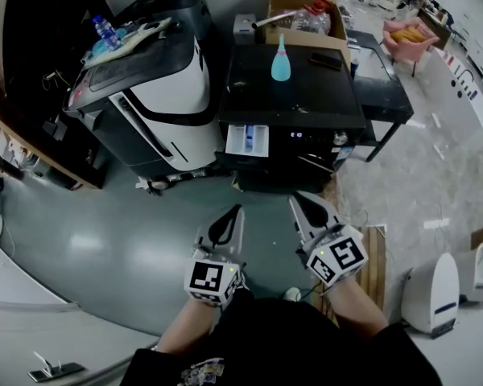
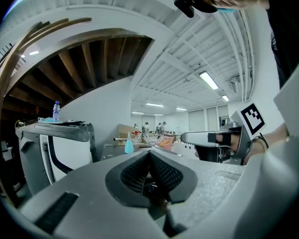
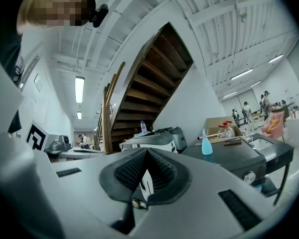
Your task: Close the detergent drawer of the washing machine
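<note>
At the far left stands a white and black appliance (image 1: 157,95) with a water bottle (image 1: 105,30) on its lid. What looks like loose cable (image 1: 173,182) lies on the floor at its foot, and none of that is ours to touch. Our left gripper (image 1: 228,225) is held low in front of us with its fingers pressed together on nothing; its own view shows the ribbed pads meeting with no gap. Ahead of it and a little to the right is the detergent drawer (image 1: 247,139). It is pulled out of the upper left corner of the front of the black washing machine (image 1: 306,95), with its white and blue compartments open to view. A blue bottle (image 1: 281,61) stands on the machine's top. Our right gripper (image 1: 307,206) is beside the left one, likewise closed and empty. Both are well apart from the machine, so we judge the step in hand to be the approach. The left gripper lines up better with the drawer, so we would lead with it and use its closed tips as a blunt pusher. We should meet the middle of the drawer's front face, not a corner, so it does not skew and bind. Then we should press level and straight along its slide until the face sits flush with the panel. We should steer clear of the small lit display (image 1: 296,134) just right of the drawer, and mind the cable as we step in.
</note>
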A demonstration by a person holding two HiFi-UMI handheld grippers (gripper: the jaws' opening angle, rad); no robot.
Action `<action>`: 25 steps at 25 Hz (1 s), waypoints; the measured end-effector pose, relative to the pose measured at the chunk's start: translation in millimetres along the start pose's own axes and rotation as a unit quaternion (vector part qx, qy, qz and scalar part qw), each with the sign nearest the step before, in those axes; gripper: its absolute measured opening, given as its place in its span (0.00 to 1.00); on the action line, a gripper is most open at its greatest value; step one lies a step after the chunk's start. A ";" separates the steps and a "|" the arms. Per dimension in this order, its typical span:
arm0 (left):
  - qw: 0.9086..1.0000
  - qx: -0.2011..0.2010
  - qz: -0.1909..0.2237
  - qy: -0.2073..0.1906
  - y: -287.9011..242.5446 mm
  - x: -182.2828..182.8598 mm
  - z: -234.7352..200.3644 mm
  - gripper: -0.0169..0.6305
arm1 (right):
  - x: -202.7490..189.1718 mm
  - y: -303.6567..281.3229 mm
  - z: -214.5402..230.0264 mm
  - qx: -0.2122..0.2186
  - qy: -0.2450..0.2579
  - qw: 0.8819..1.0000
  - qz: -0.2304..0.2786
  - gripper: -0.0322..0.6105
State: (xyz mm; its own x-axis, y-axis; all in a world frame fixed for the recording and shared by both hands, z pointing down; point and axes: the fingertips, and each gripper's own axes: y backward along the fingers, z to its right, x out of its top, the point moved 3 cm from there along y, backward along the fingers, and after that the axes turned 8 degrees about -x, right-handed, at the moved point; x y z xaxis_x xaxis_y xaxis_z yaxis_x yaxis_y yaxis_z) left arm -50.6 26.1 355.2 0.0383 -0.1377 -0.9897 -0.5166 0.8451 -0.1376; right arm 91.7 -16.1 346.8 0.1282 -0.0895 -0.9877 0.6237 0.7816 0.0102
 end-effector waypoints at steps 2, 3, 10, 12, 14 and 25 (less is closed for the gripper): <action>1.000 -0.005 0.001 0.001 3.0 0.3 -17.0 0.03 | -0.8 -13.6 -8.2 -0.004 -0.001 1.000 0.001 0.05; 1.000 -0.008 0.001 0.002 4.6 0.6 -25.3 0.03 | -1.4 -20.4 -12.4 -0.007 -0.002 1.000 0.001 0.05; 1.000 -0.020 0.014 0.002 20.0 0.1 -88.1 0.03 | -9.6 -68.3 -45.7 -0.022 0.005 1.000 0.002 0.05; 1.000 -0.021 0.013 0.006 25.4 -1.2 -106.2 0.03 | -12.8 -81.5 -55.9 -0.024 0.008 1.000 0.003 0.07; 1.000 -0.024 0.012 0.007 29.5 -3.1 -121.1 0.03 | -16.2 -92.9 -64.6 -0.028 0.010 1.000 0.002 0.08; 0.998 -0.061 0.007 -0.005 35.2 -13.3 -171.4 0.03 | -35.5 -135.7 -85.7 -0.072 0.018 0.997 -0.004 0.22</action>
State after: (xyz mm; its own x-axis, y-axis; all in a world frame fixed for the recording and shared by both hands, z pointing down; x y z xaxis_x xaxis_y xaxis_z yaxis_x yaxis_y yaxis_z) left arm -215.9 -30.8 370.2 0.0391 -0.1214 -0.9918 -0.6181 0.7769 -0.1195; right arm -63.6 -66.0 367.1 0.0939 -0.0764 -0.9927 0.5070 0.8618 -0.0184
